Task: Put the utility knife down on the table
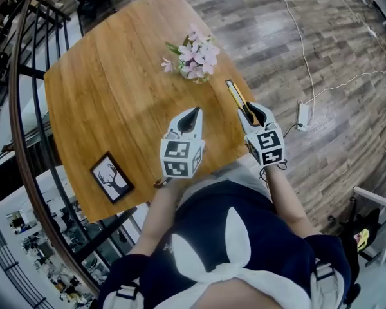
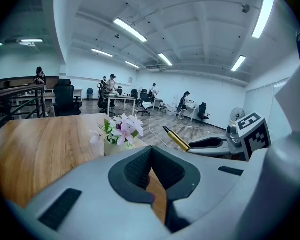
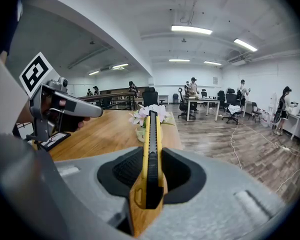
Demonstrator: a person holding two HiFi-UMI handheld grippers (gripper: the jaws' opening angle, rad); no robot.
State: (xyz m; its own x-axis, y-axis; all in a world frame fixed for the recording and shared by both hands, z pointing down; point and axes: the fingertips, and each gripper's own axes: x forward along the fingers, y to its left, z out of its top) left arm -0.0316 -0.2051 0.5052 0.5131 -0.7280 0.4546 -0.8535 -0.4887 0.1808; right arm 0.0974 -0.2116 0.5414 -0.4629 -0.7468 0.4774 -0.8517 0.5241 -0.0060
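A yellow and black utility knife (image 3: 151, 154) sits clamped between the dark pads of my right gripper (image 3: 151, 171), pointing straight ahead along the jaws. From the head view the knife (image 1: 237, 99) sticks out past the right gripper (image 1: 251, 115) above the right edge of the wooden table (image 1: 109, 89). My left gripper (image 1: 193, 115) hovers over the table near the front, its jaws together with nothing between them. In the left gripper view the knife (image 2: 176, 138) and right gripper (image 2: 210, 144) show at the right.
A small vase of pink and white flowers (image 1: 194, 60) stands on the table just beyond the knife tip. A framed deer picture (image 1: 111, 176) lies at the front left corner. A black railing (image 1: 19, 108) curves along the left. Cables run over the wood floor (image 1: 321, 56) on the right.
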